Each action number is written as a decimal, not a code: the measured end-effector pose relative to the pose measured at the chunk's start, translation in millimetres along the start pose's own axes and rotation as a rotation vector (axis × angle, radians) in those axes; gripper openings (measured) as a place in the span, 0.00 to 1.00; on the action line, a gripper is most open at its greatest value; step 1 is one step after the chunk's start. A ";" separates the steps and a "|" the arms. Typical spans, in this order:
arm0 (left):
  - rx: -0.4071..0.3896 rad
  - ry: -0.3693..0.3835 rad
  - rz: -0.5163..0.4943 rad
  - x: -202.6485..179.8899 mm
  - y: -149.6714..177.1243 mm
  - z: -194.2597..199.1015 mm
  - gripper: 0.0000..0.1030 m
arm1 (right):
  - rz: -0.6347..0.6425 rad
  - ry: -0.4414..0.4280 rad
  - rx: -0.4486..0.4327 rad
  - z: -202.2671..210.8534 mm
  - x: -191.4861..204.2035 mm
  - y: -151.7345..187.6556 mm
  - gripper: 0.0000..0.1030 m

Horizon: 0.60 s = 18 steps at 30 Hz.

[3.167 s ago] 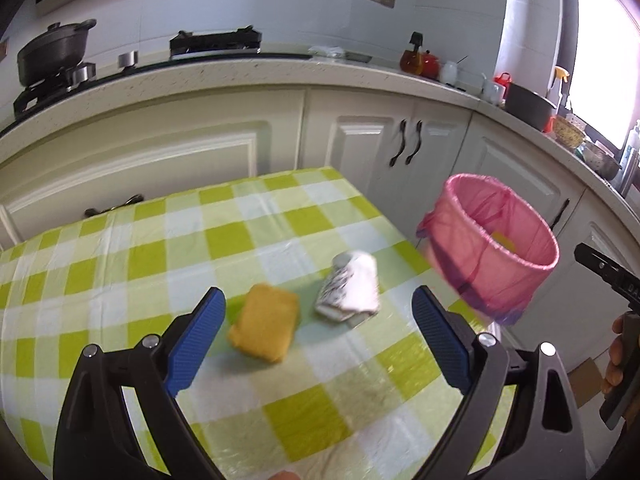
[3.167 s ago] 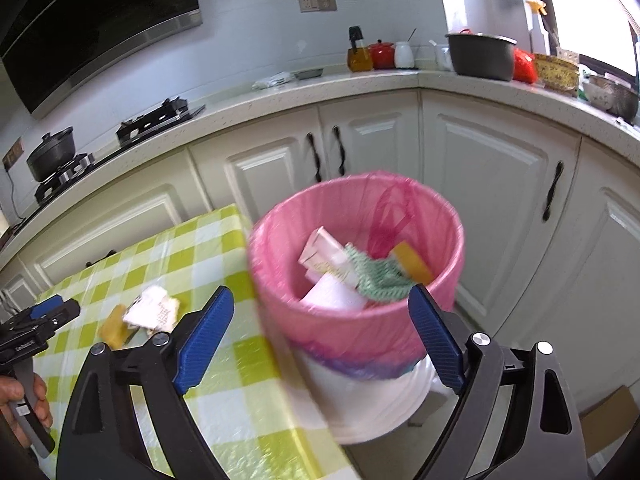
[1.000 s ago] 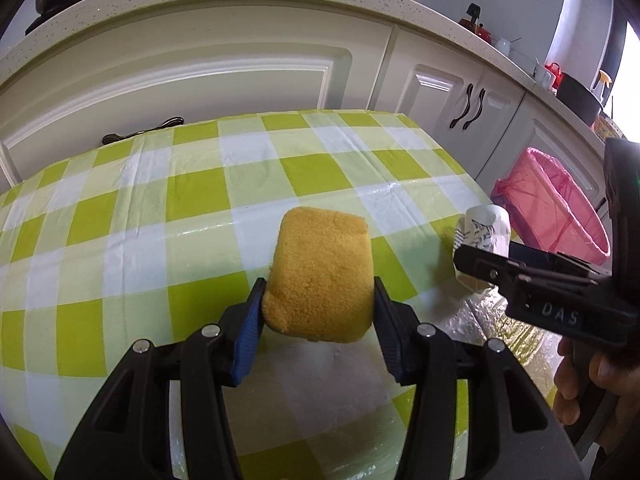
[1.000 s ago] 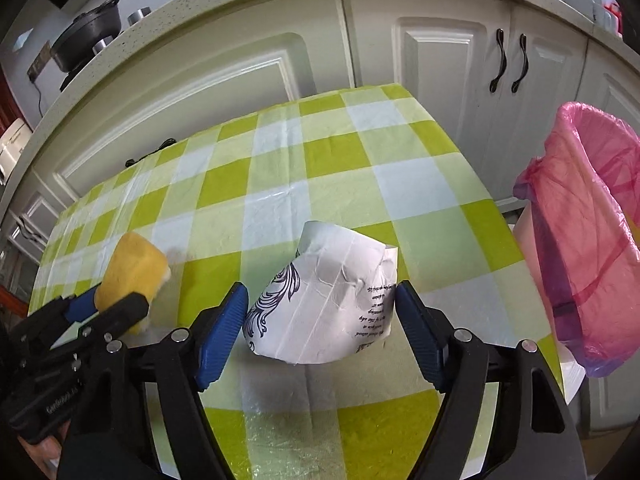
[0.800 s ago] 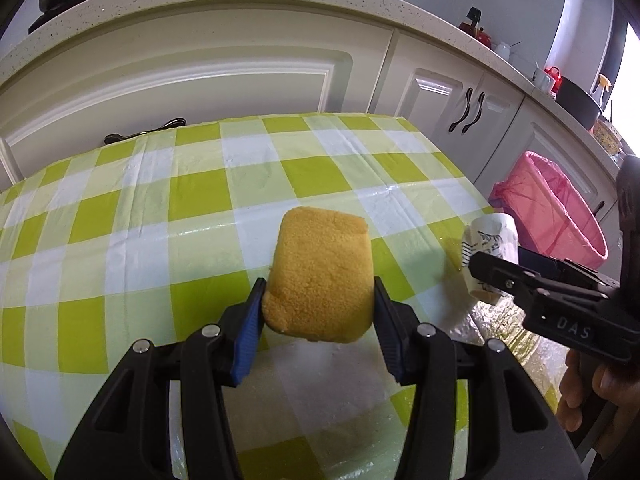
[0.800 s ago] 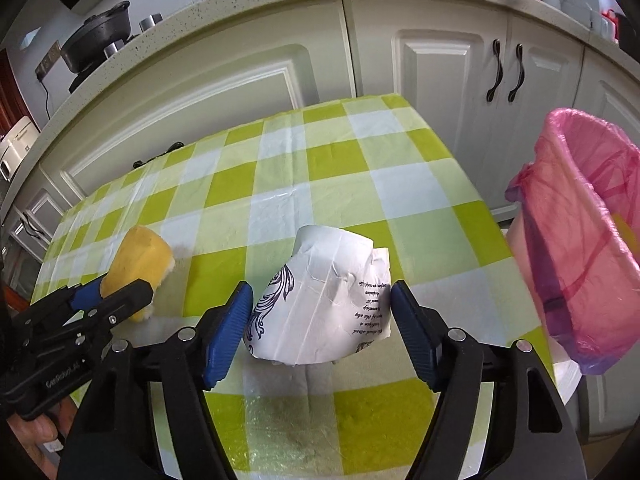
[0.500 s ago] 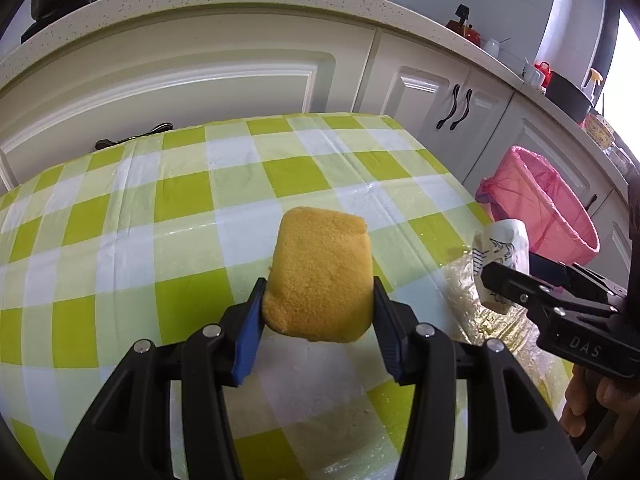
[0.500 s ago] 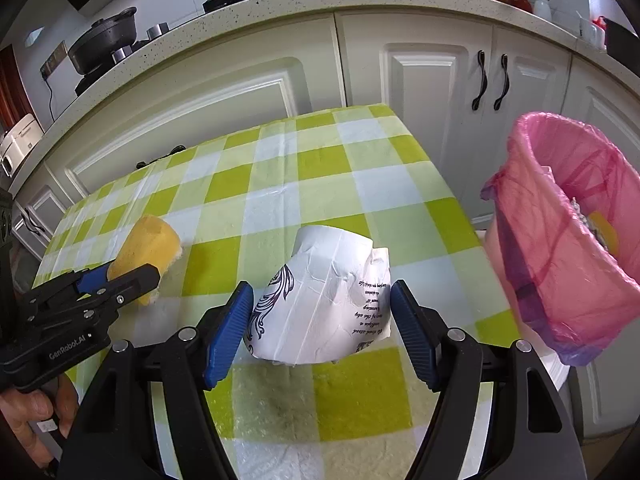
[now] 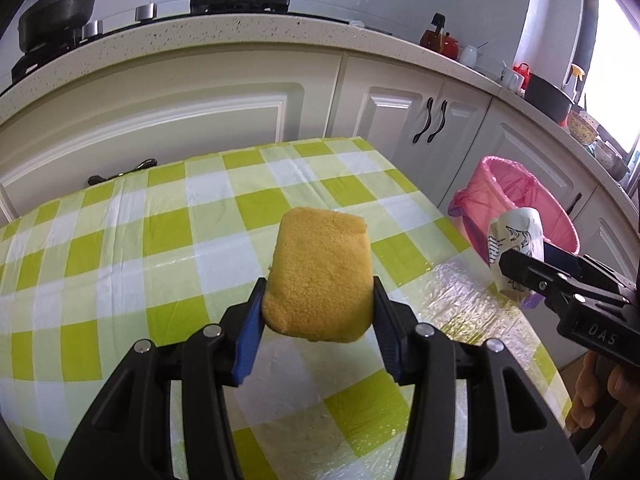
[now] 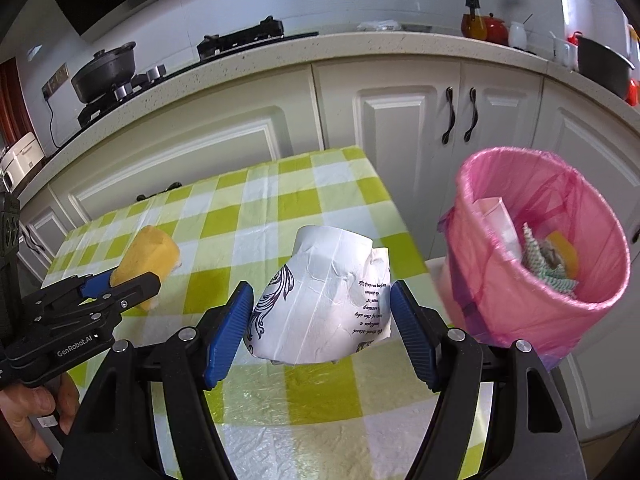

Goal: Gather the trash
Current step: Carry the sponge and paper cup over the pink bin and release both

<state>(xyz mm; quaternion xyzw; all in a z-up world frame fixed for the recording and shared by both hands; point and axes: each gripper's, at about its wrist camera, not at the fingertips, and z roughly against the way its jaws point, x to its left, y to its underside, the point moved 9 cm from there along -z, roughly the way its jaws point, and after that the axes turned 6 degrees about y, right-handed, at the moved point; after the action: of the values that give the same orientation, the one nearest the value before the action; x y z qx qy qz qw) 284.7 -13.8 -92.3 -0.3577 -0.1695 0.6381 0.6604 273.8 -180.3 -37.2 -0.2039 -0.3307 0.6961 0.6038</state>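
Presently the left gripper (image 9: 318, 320) has its jaws clamped on the sponge (image 9: 320, 274), the right gripper (image 10: 322, 320) on the crumpled paper cup (image 10: 320, 296), both above the table (image 10: 256, 208). The pink-lined bin (image 10: 536, 296) stands off the table's right edge, nearer the right gripper.

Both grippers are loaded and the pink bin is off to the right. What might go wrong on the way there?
The crushed paper cup sits between the right gripper pads by its creased sides, so it may buckle and slip. The left gripper pinches only the near end of the yellow sponge, which might squirm free. The pink-lined bin is already part full, and both grippers heading there could collide.
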 end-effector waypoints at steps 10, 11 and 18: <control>-0.030 0.020 -0.052 -32.8 -22.7 7.0 0.47 | -0.029 0.059 -0.070 24.1 -35.3 -19.3 0.65; -0.033 0.023 -0.057 -37.2 -25.4 6.7 0.47 | -0.032 0.067 -0.076 26.3 -40.1 -21.3 0.65; -0.047 0.052 -0.100 -71.4 -42.7 1.1 0.47 | -0.057 0.106 -0.104 36.6 -71.8 -30.3 0.65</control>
<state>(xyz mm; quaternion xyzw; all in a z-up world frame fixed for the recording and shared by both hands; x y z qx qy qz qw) 305.6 -79.3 -45.6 -0.3806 -0.1849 0.5907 0.6871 283.6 -256.6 1.5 -0.2622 -0.3397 0.6488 0.6285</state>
